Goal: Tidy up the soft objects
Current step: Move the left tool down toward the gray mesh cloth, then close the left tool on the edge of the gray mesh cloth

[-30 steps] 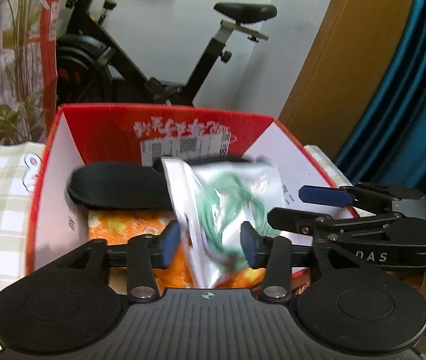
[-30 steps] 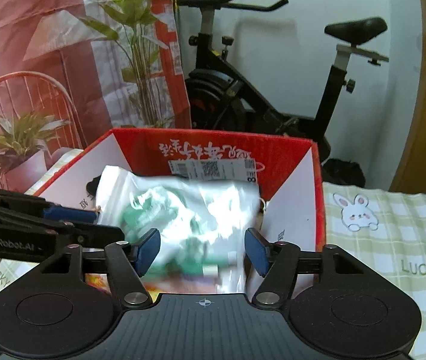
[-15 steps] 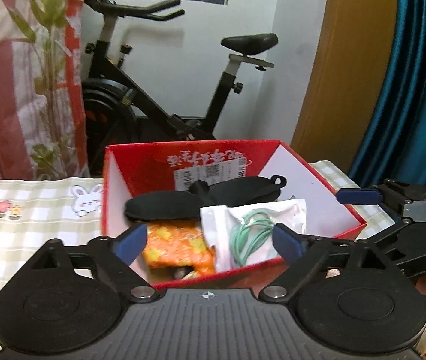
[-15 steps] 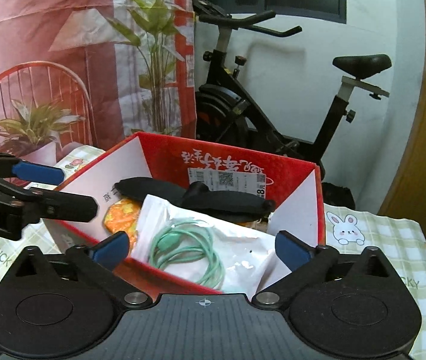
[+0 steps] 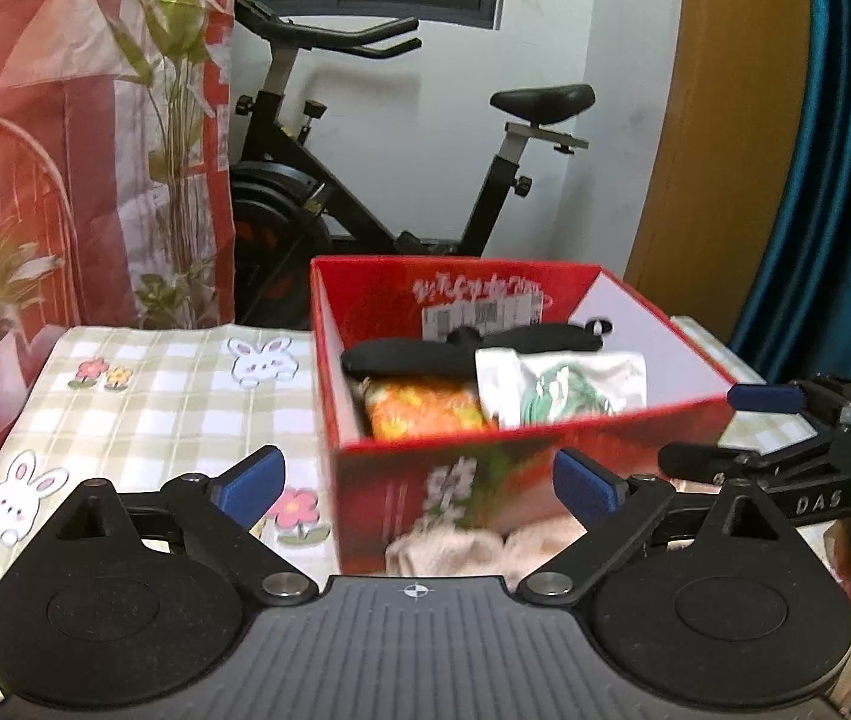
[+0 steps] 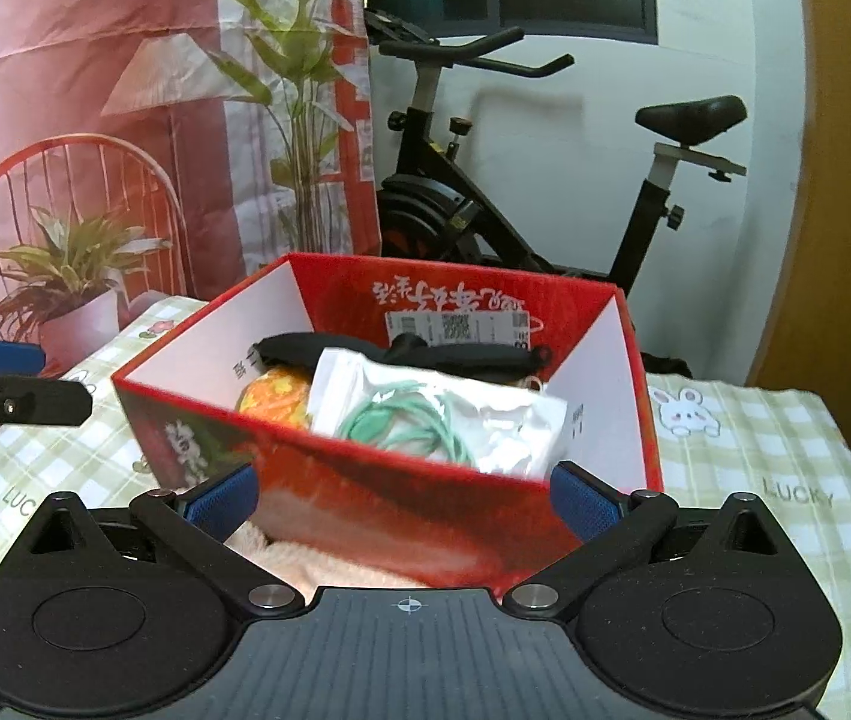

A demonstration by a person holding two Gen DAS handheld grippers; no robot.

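Red box (image 5: 521,429) already has the clear cable bag (image 6: 434,414) inside, and both the left claw (image 5: 419,483) and right claw (image 6: 404,498) are spread wide, holding nothing. Next up looks like the fluffy pink thing (image 5: 479,546) on the tabletop (image 5: 143,414) in front; pinch deep, it'll squish.

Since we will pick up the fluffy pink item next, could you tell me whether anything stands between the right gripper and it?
Nothing visible does. The pink fluffy item lies right before the open right gripper, against the red box behind it.
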